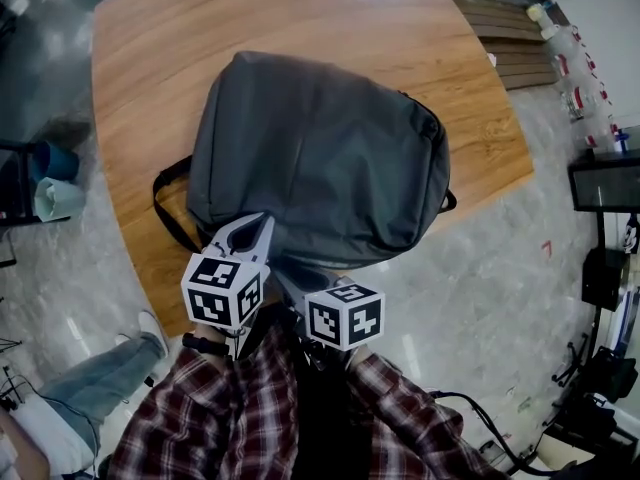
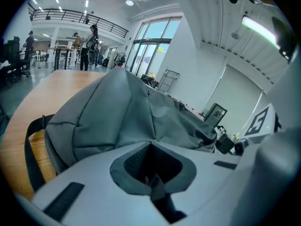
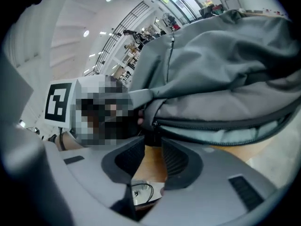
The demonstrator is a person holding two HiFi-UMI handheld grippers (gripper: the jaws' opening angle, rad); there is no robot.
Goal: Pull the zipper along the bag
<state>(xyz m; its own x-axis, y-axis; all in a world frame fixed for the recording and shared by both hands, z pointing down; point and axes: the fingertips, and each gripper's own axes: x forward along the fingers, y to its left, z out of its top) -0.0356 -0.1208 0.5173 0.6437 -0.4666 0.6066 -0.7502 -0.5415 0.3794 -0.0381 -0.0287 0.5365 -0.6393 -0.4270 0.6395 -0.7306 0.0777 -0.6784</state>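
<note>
A grey backpack [image 1: 320, 158] lies flat on the wooden table [image 1: 300, 18], its near end at the table's front edge. My left gripper [image 1: 245, 230] sits on the bag's near left corner. In the left gripper view it [image 2: 150, 144] is shut, pinching a fold of the bag's fabric [image 2: 117, 117]. My right gripper's marker cube [image 1: 345, 316] is just right of it, with the jaws hidden under the bag's near edge. In the right gripper view the right gripper [image 3: 152, 142] holds the dark zipper pull [image 3: 151, 134] at the left end of the zipper line [image 3: 221, 126].
A black strap [image 1: 165, 203] loops out on the bag's left side. A person's jeans-clad leg and shoe [image 1: 110, 368] stand at the lower left. Shelves with bottles [image 1: 580, 78] and black equipment [image 1: 605, 183] line the right. Cables [image 1: 480, 423] lie on the floor.
</note>
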